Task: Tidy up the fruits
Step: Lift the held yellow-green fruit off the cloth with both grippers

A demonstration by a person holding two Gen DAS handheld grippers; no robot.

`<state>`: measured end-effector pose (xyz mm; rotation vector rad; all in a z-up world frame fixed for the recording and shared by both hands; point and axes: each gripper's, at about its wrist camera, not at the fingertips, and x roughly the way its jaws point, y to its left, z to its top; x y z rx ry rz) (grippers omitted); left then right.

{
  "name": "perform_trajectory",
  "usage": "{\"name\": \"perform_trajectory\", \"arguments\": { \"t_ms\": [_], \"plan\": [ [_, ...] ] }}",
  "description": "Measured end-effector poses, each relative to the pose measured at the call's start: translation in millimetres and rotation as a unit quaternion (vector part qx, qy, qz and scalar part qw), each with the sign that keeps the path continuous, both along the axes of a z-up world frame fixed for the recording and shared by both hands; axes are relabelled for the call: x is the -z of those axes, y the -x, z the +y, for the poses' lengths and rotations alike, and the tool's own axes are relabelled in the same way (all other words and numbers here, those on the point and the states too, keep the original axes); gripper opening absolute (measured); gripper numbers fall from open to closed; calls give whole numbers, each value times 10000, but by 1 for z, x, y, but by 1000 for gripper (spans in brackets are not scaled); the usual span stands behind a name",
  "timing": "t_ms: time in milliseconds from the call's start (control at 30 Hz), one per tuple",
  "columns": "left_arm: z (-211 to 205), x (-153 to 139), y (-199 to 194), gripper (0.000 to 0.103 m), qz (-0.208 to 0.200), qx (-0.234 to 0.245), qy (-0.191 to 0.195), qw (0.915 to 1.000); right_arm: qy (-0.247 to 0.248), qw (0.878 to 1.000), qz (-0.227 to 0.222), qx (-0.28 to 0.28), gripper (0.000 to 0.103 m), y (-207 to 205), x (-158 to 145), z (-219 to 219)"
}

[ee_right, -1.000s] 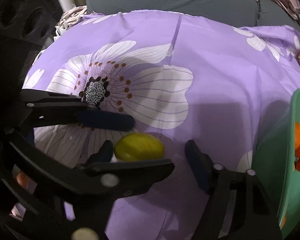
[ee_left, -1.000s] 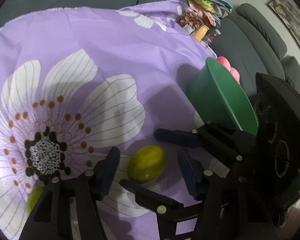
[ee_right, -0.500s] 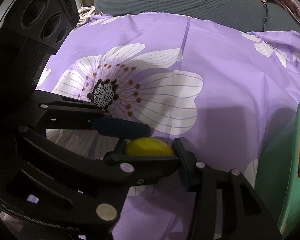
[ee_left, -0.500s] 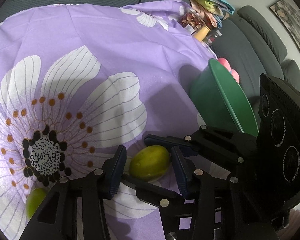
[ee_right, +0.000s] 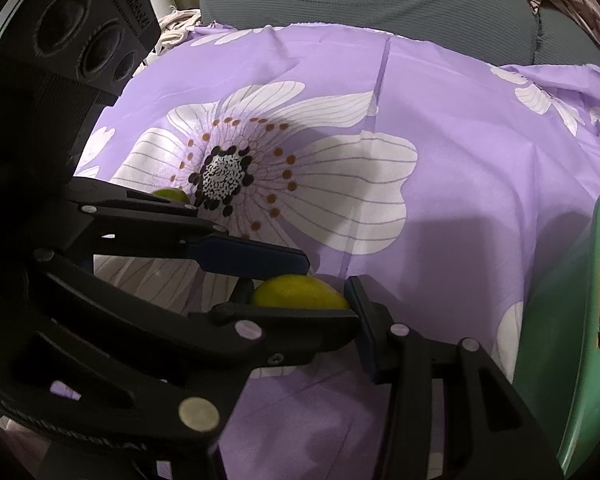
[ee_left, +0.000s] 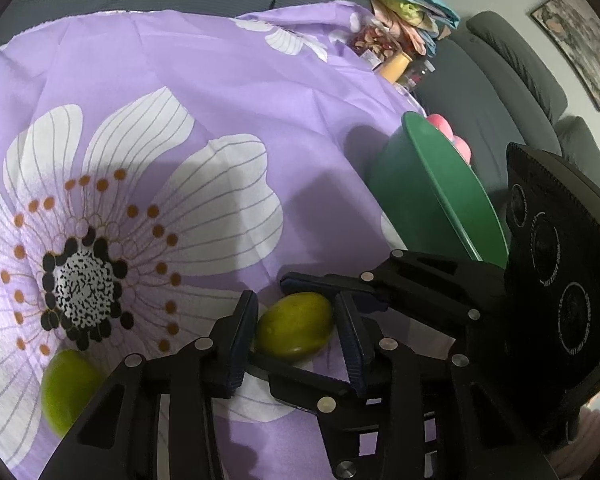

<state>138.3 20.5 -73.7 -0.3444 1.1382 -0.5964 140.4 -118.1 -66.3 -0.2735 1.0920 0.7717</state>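
Between the two pads of the left gripper (ee_left: 296, 330) lies a yellow-green fruit (ee_left: 294, 326) on the purple flowered cloth (ee_left: 228, 92). Its jaws are closing, both pads at or almost at the fruit's sides, though firm contact cannot be confirmed. The right gripper (ee_right: 300, 300) comes at the same fruit (ee_right: 300, 292) crosswise, its far finger along the fruit's far side and its near finger along the near side, apparently clamped on it. A second green fruit (ee_left: 68, 390) sits on the cloth left of the left gripper, apart from it. The green bowl (ee_left: 440, 200) stands to the right of both grippers, holding pink fruit (ee_left: 440, 124).
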Motion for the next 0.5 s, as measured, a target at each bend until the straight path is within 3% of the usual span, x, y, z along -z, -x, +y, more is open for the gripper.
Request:
{"name": "perform_trajectory", "arguments": {
  "t_ms": [133, 300, 500],
  "plan": [
    [2, 0, 6, 40, 11, 17, 68, 10000, 68, 9999, 24, -152, 49, 2, 0, 2],
    [2, 0, 11, 40, 35, 33, 90, 9999, 110, 9998, 79, -154, 63, 3, 1, 0],
    [0, 1, 14, 40, 46, 75, 102, 9999, 102, 9997, 128, -184, 62, 6, 0, -9]
  ]
}}
